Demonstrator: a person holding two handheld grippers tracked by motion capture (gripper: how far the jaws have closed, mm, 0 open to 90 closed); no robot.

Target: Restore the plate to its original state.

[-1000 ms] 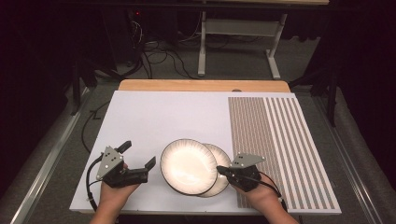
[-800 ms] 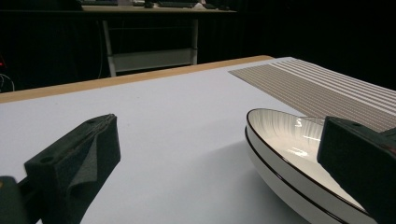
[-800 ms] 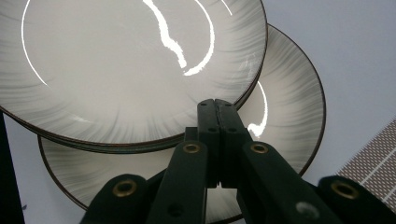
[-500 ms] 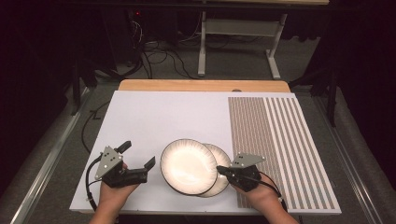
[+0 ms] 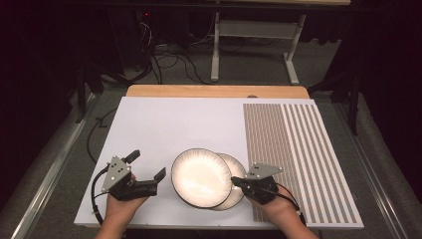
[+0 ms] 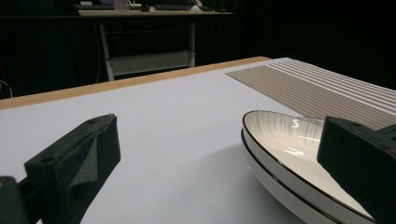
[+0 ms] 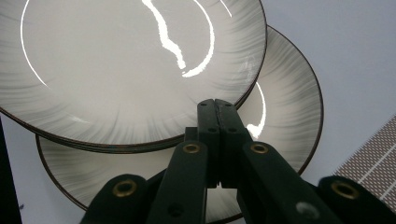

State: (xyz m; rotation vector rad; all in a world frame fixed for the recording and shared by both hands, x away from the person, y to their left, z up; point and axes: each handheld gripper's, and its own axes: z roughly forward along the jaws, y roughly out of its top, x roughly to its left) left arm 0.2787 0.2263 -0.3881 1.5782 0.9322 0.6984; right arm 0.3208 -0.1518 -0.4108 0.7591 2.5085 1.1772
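Plates sit stacked at the near middle of the white counter point(image 5: 164, 124), the top plate point(image 5: 201, 178) shifted left over the lower plate point(image 5: 238, 172). Left of them, the left claw point(image 5: 148, 172) rests near the counter's near edge, jaws spread wide with nothing between them. At the stack's right rim, the right claw point(image 5: 235, 181) has its jaws pressed together above the lower plate.

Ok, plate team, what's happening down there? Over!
Left gripper open, beside the plates. Right gripper shut, tips at the rim of the upper white dark-rimmed plate. It overlaps the lower matching plate. Nothing else near them.
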